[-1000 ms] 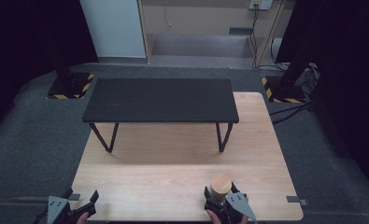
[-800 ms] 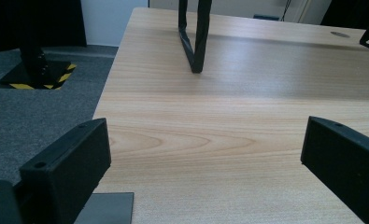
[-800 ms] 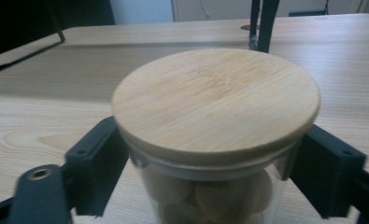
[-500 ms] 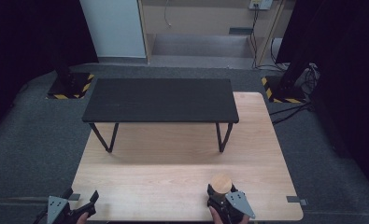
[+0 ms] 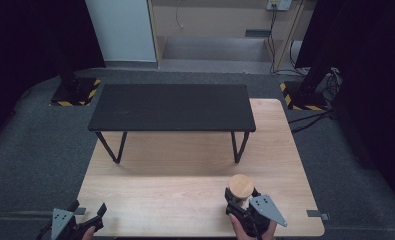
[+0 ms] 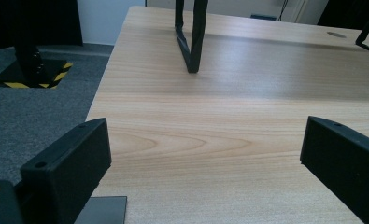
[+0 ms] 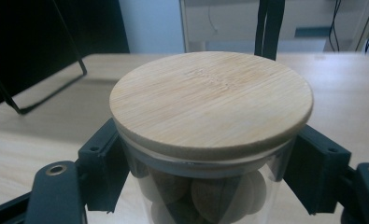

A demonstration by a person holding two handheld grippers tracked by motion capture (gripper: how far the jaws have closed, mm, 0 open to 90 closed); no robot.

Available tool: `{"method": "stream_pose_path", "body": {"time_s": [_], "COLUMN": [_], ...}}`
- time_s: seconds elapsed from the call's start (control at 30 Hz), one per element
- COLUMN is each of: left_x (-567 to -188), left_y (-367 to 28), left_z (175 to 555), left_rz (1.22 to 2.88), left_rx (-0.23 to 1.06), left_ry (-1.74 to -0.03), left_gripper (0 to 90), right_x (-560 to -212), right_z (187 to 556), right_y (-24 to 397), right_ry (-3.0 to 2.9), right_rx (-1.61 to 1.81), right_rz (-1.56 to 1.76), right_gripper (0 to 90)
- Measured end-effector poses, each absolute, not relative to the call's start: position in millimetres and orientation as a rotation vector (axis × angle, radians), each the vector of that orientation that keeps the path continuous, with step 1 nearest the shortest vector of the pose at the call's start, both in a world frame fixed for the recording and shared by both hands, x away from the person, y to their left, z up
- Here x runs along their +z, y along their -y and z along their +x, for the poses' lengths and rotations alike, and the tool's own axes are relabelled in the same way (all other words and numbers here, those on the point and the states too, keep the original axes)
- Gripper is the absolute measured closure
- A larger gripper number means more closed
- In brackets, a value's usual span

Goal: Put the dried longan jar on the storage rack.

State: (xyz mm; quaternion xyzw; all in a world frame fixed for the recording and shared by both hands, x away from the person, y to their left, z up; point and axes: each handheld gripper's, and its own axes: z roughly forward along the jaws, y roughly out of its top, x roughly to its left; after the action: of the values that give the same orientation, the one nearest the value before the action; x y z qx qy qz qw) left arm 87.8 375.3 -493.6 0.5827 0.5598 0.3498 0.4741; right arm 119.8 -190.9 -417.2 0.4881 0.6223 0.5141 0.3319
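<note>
Closed since before, right gripper [image 5: 241, 201] clamps jar [image 7: 205, 140].

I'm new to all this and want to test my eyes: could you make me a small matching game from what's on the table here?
Things:
1. jar lid
2. bench top
3. left gripper
4. right gripper

States:
A. black, on thin legs
B. fingers apart, nothing between them
C. round, pale wood
D. fingers closed on the glass jar

Pairs: 1-C, 2-A, 3-B, 4-D
</note>
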Motion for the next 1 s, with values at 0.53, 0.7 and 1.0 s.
{"method": "stream_pose_path", "body": {"time_s": [0.53, 0.7, 1.0], "left_x": [-489.4, -488.9, -489.0], "left_y": [-379.9, -381.7, -383.6], "left_z": [84.3, 83.5, 84.1], "left_rz": [1.416, 1.405, 1.402], "left_rx": [0.868, 0.874, 0.870], "left_ry": [-1.369, -1.378, -1.378], "left_gripper": [0.6, 0.7, 0.9], "right_x": [-354.4, -338.2, -308.6], "right_z": [154.7, 166.7, 183.1], "right_y": [192.0, 186.4, 177.0], "right_ry": [-1.636, -1.651, -1.651], "right_rx": [1.385, 1.396, 1.395], "right_rz": [1.186, 1.162, 1.119], "right_gripper": [24.9, 25.0, 25.1]}}
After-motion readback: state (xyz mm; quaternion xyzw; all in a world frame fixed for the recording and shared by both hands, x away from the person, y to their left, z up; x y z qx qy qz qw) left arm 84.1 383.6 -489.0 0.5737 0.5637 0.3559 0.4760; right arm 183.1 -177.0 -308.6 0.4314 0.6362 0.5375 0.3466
